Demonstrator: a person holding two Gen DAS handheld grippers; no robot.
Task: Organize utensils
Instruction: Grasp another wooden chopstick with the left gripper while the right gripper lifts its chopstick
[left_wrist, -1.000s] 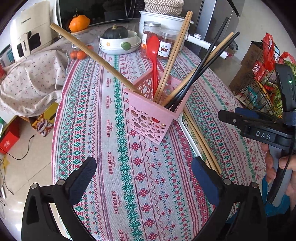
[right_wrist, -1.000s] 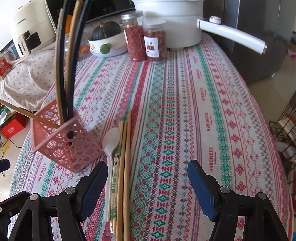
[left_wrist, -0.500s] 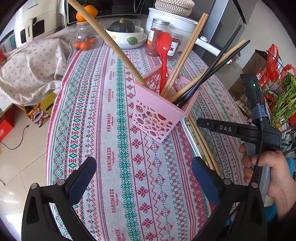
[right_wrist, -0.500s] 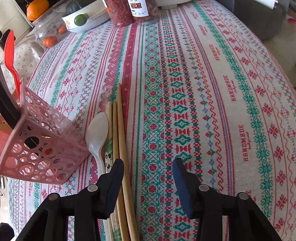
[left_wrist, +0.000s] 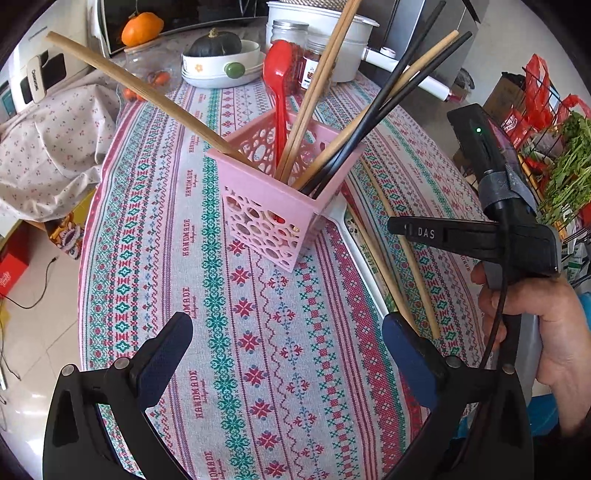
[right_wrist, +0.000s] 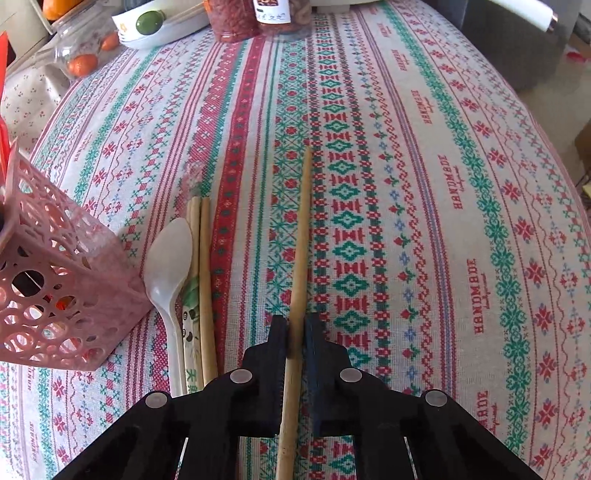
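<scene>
Right gripper (right_wrist: 295, 339): you have its jaws closed on a single wooden chopstick (right_wrist: 301, 236), which runs between the pads and points away from you across the tabletop (right_wrist: 424, 166). Whether the far tip touches the cloth cannot be told.

Left gripper (left_wrist: 288, 343): you hold it with jaws spread wide, nothing between them, above the near part of the patterned cloth.

Pink basket (left_wrist: 273, 199): it stands on the tabletop ahead of your left gripper, tilted, and holds a red spoon (left_wrist: 279, 81), black chopsticks (left_wrist: 384, 103) and several wooden chopsticks (left_wrist: 314, 88) leaning outward at different angles.

Loose items: a white spoon (right_wrist: 168, 266) lies just right of the basket, bowl toward the far side, with a pair of wooden chopsticks (right_wrist: 203, 280) touching its right edge. Your held chopstick is to the right of these, apart from them.

Far edge: two jars (right_wrist: 255, 14), a white bowl (left_wrist: 221, 62) with a dark squash and a white pot (left_wrist: 332, 33).
</scene>
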